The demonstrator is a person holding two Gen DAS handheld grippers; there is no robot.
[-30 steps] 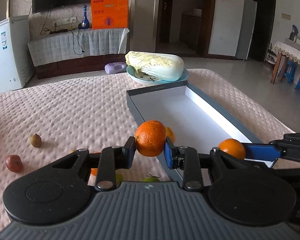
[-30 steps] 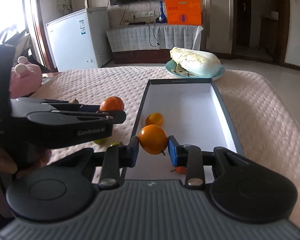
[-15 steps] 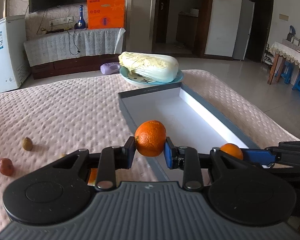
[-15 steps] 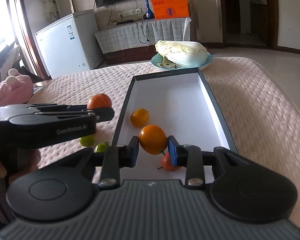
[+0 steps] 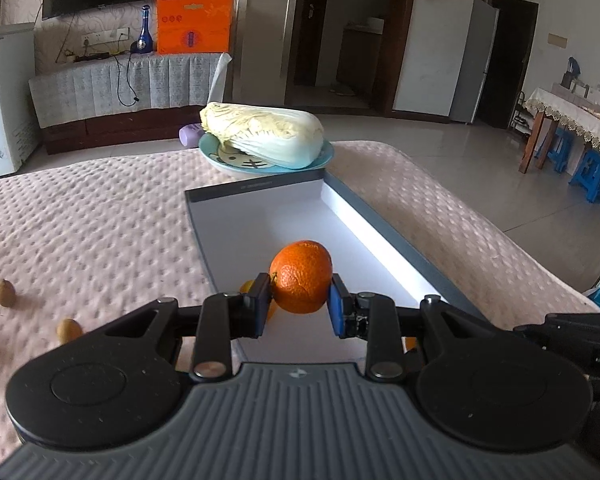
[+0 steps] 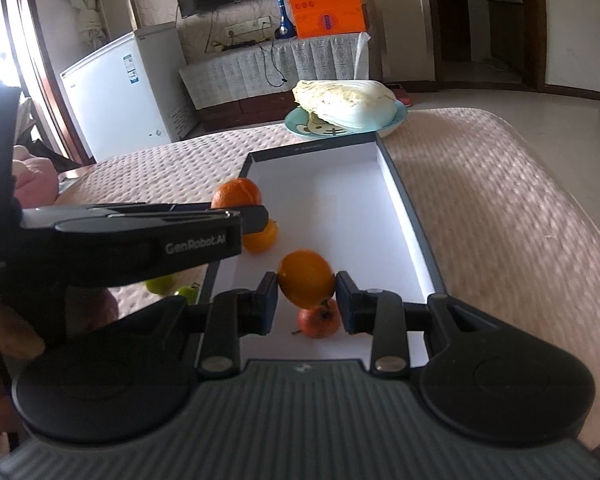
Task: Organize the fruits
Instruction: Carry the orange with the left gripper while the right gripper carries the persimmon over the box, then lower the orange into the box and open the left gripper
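My left gripper (image 5: pixel 300 304) is shut on a rough-skinned orange (image 5: pixel 301 276), held over the near left part of the grey box with a white floor (image 5: pixel 384 236). In the right wrist view that same orange (image 6: pixel 236 194) shows above the left gripper's arm, over the box's left wall. My right gripper (image 6: pixel 307 300) is shut on a smooth orange fruit (image 6: pixel 306 278) above the box's near end. Inside the box lie another orange (image 6: pixel 262 238) and a small red fruit (image 6: pixel 319 320).
A cabbage (image 5: pixel 264 134) on a blue plate (image 5: pixel 324 158) stands just beyond the box's far end. Two small brown fruits (image 5: pixel 5 293) (image 5: pixel 69 330) lie on the pink cover at left. Two green fruits (image 6: pixel 160 284) (image 6: pixel 187 292) lie beside the box's left wall.
Both grippers moved forward and toward the box with their fruit. The left one's orange now hangs over the box floor instead of its left wall; the red fruit came into the right wrist view.
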